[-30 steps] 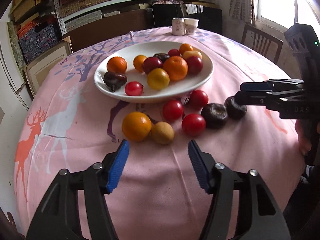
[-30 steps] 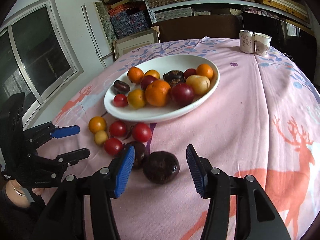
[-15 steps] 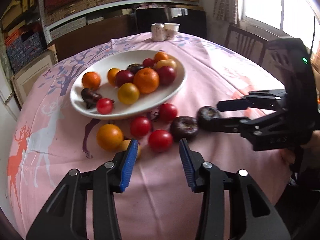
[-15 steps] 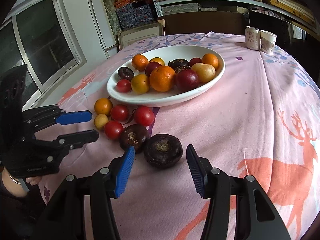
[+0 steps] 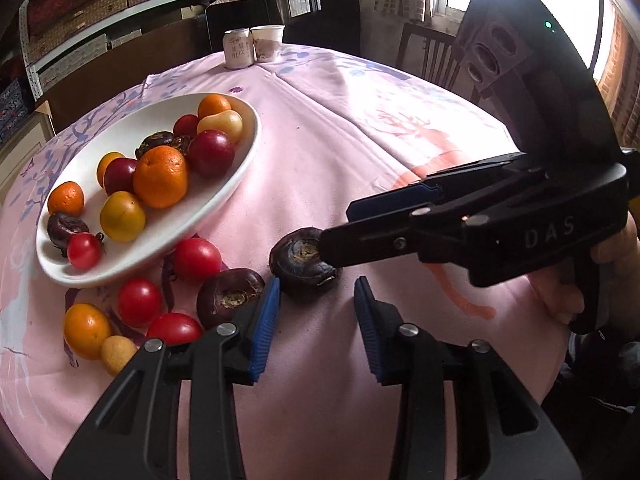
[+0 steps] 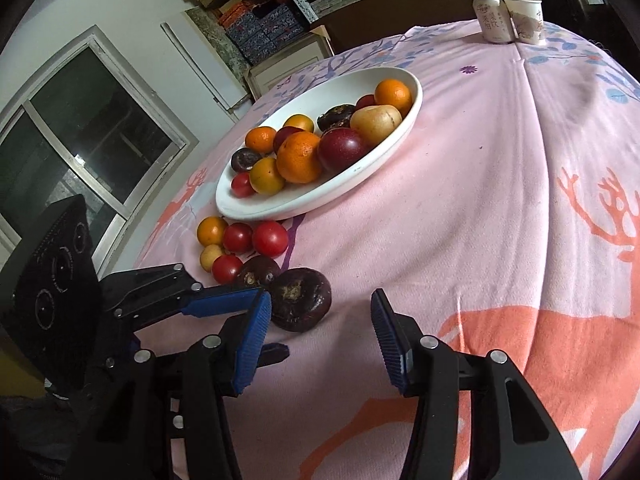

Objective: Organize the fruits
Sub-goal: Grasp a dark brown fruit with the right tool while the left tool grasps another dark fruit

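**Both grippers crowd one dark fruit**

The right hand-held gripper [image 6: 318,334] is spread wide, holding nothing, with the big dark fruit [image 6: 300,300] just ahead of its left finger. The left hand-held gripper [image 5: 316,320] is wide open and empty too, coming at that same fruit [image 5: 304,264] from the other side, and it's tight in there! The white plate [image 6: 384,172] on the pink-clothed desk [image 6: 480,200] already carries a good heap: oranges, plums, tomatoes. Still off the plate, near its rim: a second dark fruit [image 6: 258,272], three red tomatoes [image 6: 270,238], a small orange [image 6: 212,231] and a pale yellow fruit [image 6: 211,257]. I'd call it past halfway, seven pieces left.
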A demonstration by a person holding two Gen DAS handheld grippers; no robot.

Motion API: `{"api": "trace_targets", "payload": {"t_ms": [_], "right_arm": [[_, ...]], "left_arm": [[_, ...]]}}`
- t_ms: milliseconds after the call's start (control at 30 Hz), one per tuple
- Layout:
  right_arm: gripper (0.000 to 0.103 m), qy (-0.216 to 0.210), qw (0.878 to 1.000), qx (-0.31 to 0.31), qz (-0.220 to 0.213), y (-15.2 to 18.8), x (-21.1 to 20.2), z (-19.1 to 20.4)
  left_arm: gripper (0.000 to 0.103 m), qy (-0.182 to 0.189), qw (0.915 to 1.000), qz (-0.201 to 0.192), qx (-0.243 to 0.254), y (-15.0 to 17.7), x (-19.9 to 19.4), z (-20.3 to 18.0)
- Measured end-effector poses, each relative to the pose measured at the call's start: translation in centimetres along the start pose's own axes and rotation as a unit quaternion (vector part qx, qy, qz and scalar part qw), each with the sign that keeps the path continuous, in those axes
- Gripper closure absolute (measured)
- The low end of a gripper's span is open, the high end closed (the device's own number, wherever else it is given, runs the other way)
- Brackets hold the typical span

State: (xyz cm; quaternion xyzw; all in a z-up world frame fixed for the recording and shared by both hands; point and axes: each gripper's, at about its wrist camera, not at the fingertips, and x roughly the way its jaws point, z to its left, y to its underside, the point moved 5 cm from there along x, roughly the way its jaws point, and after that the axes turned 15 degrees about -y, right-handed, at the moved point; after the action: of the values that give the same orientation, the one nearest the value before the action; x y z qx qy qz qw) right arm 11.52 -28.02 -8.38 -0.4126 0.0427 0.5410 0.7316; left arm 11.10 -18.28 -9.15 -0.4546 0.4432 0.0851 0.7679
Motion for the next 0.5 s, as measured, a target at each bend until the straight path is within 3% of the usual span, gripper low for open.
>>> {"api": "trace_targets", "payload": {"t_ms": [200, 300, 333, 500], "right_arm": [[0.061, -0.035, 0.998, 0.007, 0.042, -0.1, 1.5, 0.1], [0.063, -0.056, 0.997, 0.03, 0.053, -0.5, 1.8, -0.5], [0.068, -0.062, 0.996, 0.041, 0.053, -0.7, 1.8, -0.9], [0.071, -0.087, 0.993, 0.066, 0.039, -0.6, 1.6, -1.7]], "left_arm": [[0.066, 0.003, 0.9996, 0.003, 0.027, -0.2, 0.7, -0.3], [0.066, 0.027, 0.9994, 0.004, 0.022, -0.3, 0.8, 0.3], [0.066, 0.033, 0.9993, 0.004, 0.018, -0.3, 0.9, 0.4], [0.07, 0.03, 0.9994, 0.003, 0.015, -0.5, 0.9, 0.4]]}}
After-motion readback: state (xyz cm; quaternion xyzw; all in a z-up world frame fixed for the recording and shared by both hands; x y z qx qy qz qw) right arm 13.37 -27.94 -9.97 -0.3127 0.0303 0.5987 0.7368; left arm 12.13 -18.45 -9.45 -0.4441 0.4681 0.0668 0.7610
